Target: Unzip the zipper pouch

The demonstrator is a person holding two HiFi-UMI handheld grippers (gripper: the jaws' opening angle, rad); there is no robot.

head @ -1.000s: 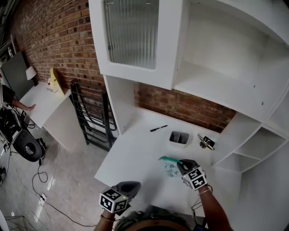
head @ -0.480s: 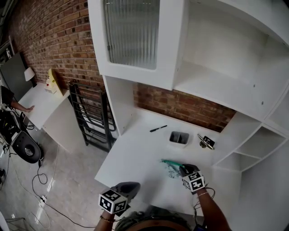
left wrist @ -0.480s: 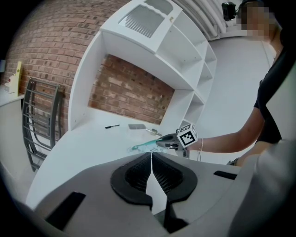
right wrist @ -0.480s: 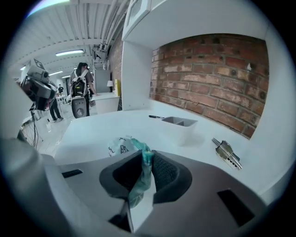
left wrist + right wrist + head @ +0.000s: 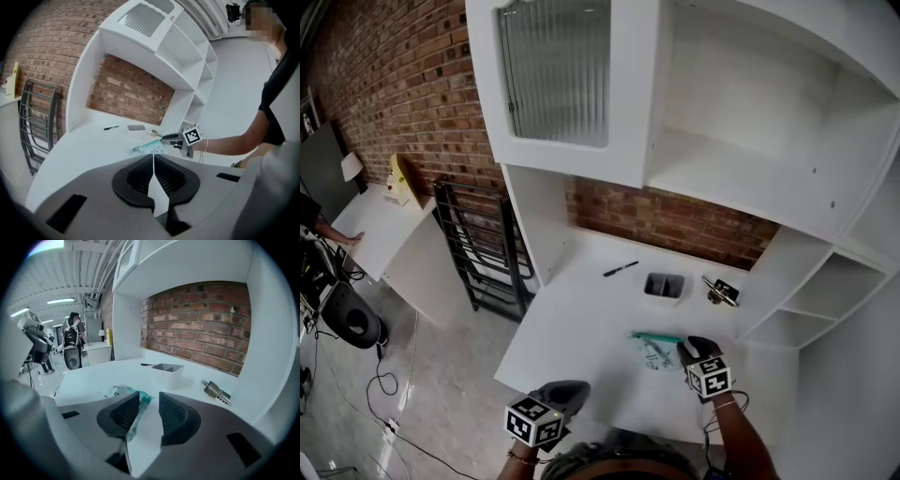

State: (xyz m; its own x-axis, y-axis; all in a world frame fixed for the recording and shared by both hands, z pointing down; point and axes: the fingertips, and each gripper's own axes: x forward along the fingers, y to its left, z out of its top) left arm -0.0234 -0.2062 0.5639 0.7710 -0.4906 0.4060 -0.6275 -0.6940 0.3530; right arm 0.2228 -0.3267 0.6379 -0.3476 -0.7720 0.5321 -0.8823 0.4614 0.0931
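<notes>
The zipper pouch (image 5: 651,350) is clear plastic with a teal zipper strip and lies on the white desk (image 5: 581,328). My right gripper (image 5: 683,344) is at the pouch's right end. In the right gripper view its jaws (image 5: 149,397) have just been opening. The pouch's teal end (image 5: 136,401) lies in the gap against the left pad, and the pads do not press on it. My left gripper (image 5: 578,384) hovers over the desk's front edge, shut and empty (image 5: 153,174). From there the pouch (image 5: 146,149) and the right gripper (image 5: 165,138) show ahead of it.
A grey two-compartment tray (image 5: 665,286), a black pen (image 5: 621,268) and a metal fitting (image 5: 720,292) lie further back on the desk. White shelves (image 5: 806,309) stand at the right, a cabinet overhangs. A black rack (image 5: 478,248) leans left of the desk.
My right gripper has shifted slightly toward me and rolled, and its jaws have parted. The pouch has sunk and now lies flat on the desk. The left gripper has not moved.
</notes>
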